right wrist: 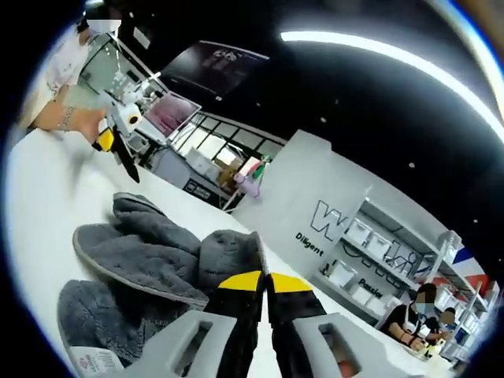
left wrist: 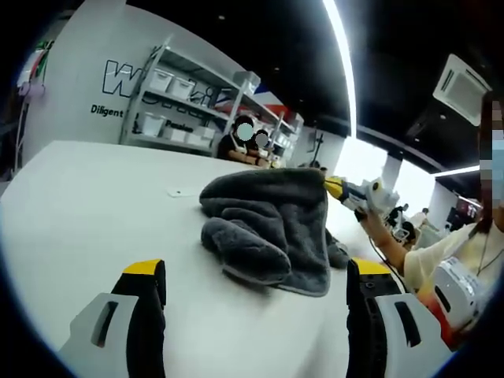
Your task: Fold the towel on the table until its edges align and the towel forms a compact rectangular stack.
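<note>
My left gripper [left wrist: 256, 276] stands with its yellow-tipped jaws spread wide and nothing between them, low over the white table [left wrist: 87, 213]. Just ahead lies the dark grey towel [left wrist: 272, 224], bunched and partly doubled over itself near the table's middle. My right gripper [right wrist: 264, 285] has its jaws pressed together on an edge of the towel [right wrist: 150, 252], and from the left gripper view it [left wrist: 340, 187] is seen at the cloth's far corner, lifting it. A white care label [right wrist: 88, 361] shows at one towel corner. Beyond the table, shelving with white bins [left wrist: 169, 106] lines a wall bearing dark lettering [right wrist: 327, 224].
</note>
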The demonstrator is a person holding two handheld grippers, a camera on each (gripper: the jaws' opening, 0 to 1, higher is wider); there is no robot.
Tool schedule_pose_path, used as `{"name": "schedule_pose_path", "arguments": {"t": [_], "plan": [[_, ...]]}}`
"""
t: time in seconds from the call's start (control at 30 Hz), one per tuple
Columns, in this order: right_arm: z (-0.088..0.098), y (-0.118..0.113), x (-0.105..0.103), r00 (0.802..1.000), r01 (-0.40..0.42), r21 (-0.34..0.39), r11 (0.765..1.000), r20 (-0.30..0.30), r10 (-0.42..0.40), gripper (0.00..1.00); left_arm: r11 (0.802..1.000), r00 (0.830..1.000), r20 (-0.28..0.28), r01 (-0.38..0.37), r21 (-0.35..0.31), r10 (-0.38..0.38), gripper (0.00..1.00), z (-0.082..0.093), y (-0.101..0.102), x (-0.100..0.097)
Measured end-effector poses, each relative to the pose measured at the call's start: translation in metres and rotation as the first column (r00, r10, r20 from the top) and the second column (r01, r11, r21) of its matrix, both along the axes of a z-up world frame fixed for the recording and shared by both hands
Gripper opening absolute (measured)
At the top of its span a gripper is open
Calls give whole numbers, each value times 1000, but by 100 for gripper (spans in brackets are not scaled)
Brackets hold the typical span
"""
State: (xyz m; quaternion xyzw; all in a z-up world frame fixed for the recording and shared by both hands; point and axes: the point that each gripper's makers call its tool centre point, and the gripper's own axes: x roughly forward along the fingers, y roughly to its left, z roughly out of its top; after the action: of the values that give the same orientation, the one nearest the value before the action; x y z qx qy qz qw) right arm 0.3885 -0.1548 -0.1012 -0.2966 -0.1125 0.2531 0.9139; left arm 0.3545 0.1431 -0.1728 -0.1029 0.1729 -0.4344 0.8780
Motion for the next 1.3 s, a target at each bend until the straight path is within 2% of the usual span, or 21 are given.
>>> {"name": "schedule_pose_path", "arguments": {"t": [0.3,0.43,0.6,0.8,1.0,1.3], "plan": [[-3,-1,2,1000,6,10,1000,-17,-6,0,1000,1000,2,4,4,-4,94,0,-1,-2],[2,0,0,1000,-7,71,997,-20,8,0,1000,1000,3,4,3,-4,94,2,0,-1],[5,9,-5,1000,-23,74,997,-13,24,0,1000,1000,12,10,-3,-10,94,7,-2,-6],[37,30,-12,995,-77,59,995,66,73,0,1000,999,32,17,-4,-17,94,12,-4,-9],[71,64,-11,981,-149,14,989,128,146,0,1000,999,39,10,2,-10,94,14,-1,-7],[100,111,5,961,-230,8,973,158,226,0,1000,999,36,5,15,-6,94,10,-1,-6]]}}
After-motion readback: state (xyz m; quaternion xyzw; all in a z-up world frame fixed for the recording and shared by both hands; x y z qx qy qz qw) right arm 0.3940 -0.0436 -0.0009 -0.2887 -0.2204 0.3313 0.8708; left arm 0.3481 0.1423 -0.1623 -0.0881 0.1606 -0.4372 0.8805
